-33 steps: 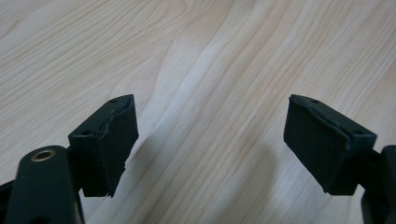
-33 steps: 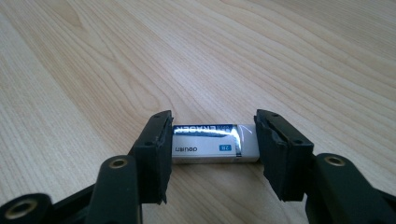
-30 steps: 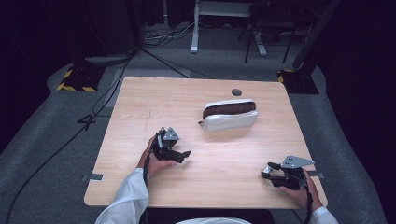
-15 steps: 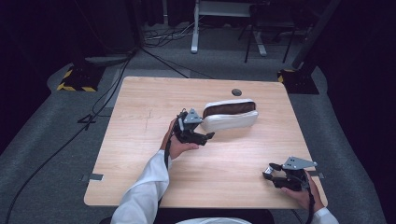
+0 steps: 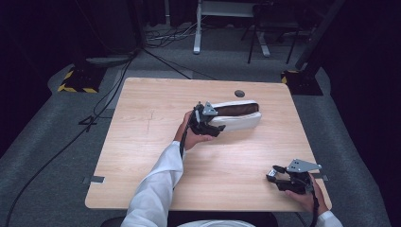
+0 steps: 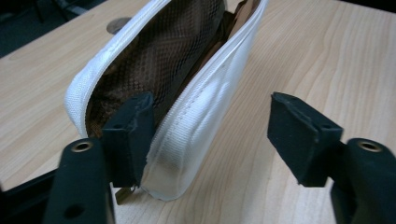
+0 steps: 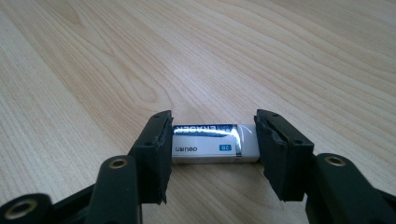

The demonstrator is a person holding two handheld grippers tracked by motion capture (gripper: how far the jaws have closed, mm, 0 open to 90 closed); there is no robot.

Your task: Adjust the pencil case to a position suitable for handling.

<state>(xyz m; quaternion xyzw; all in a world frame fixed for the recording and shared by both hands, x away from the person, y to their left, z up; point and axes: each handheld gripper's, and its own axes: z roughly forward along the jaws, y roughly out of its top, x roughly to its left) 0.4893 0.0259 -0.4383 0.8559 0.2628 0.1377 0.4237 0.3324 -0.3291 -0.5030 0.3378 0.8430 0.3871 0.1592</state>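
A white zip pouch (image 5: pixel 239 118) with a brown mesh lining lies unzipped at the middle back of the table. My left gripper (image 5: pixel 215 128) is at its left end. In the left gripper view the left pad (image 6: pixel 133 128) sits inside the pouch mouth and the near white wall (image 6: pixel 205 107) lies between the jaws. The right pad (image 6: pixel 299 135) stands well off it. These jaws have just been closing and do not press on the wall. My right gripper (image 5: pixel 273 176) rests at the front right, shut on a white eraser (image 7: pixel 210 144) in a blue-and-white sleeve, held by its two ends.
The wooden table (image 5: pixel 142 142) has a dark round cable hole (image 5: pixel 239 93) just behind the pouch. Dark floor with cables, a yellow-black striped base (image 5: pixel 75 80) and stand legs surround it. A white sleeve (image 5: pixel 156 189) reaches in from the front edge.
My left gripper has travelled from the front-left of the table up and right to the pouch's left end, and its jaws have narrowed around the near wall. The right gripper has stayed put.
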